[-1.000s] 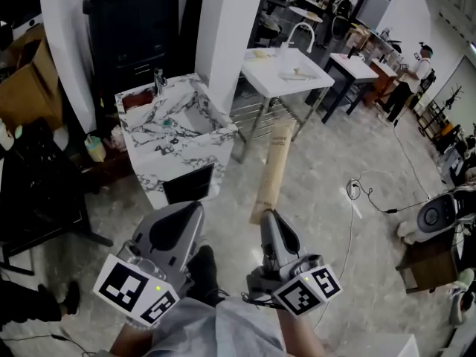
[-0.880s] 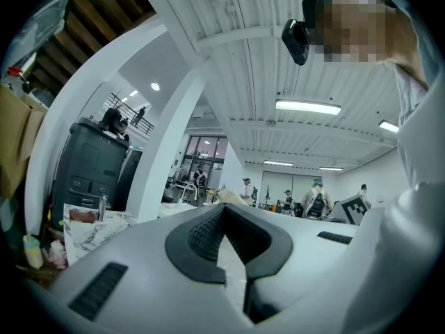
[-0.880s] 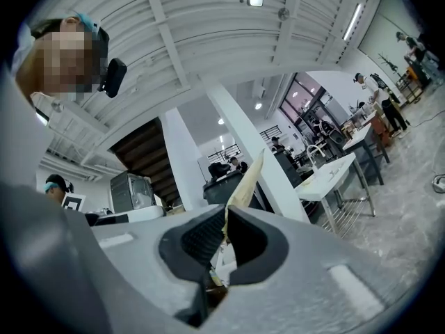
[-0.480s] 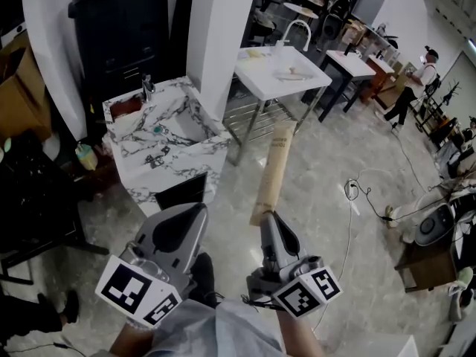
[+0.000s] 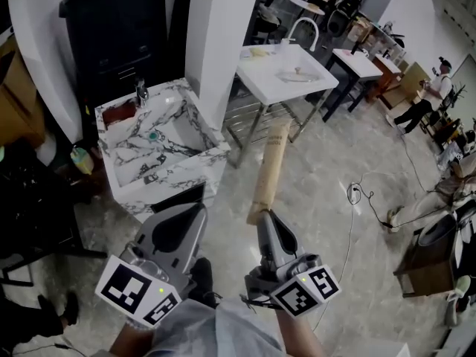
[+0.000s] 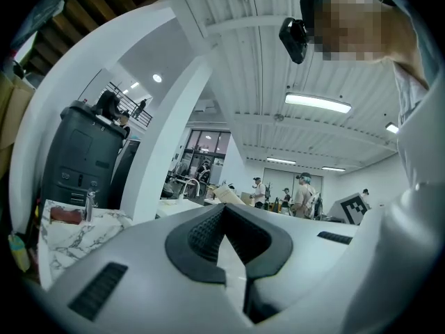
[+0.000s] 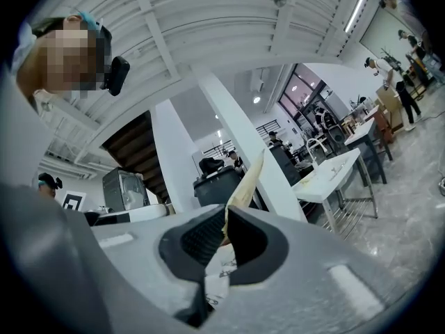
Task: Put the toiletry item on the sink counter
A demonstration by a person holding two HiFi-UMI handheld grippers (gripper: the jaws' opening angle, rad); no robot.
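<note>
A long tan toothpaste box (image 5: 268, 171) sticks up and away from my right gripper (image 5: 262, 220), whose jaws are shut on its near end. In the right gripper view the box (image 7: 245, 186) rises between the two dark pads (image 7: 198, 239). My left gripper (image 5: 182, 225) sits beside it at lower left, jaws together with nothing between them (image 6: 224, 239). The marble sink counter (image 5: 186, 169) with its basin and a chrome tap (image 5: 140, 91) stands ahead and to the left, well beyond both grippers.
A white pillar (image 5: 219, 43) rises behind the marble sink. A white washbasin on a metal frame (image 5: 286, 73) stands further right. A dark cabinet (image 5: 111, 28) is at the back. A cable (image 5: 357, 195) lies on the marble floor. People stand far right.
The view has drifted: the marble sink and the white washbasin now sit slightly lower and more to the left. Both grippers and the box keep their places in the picture.
</note>
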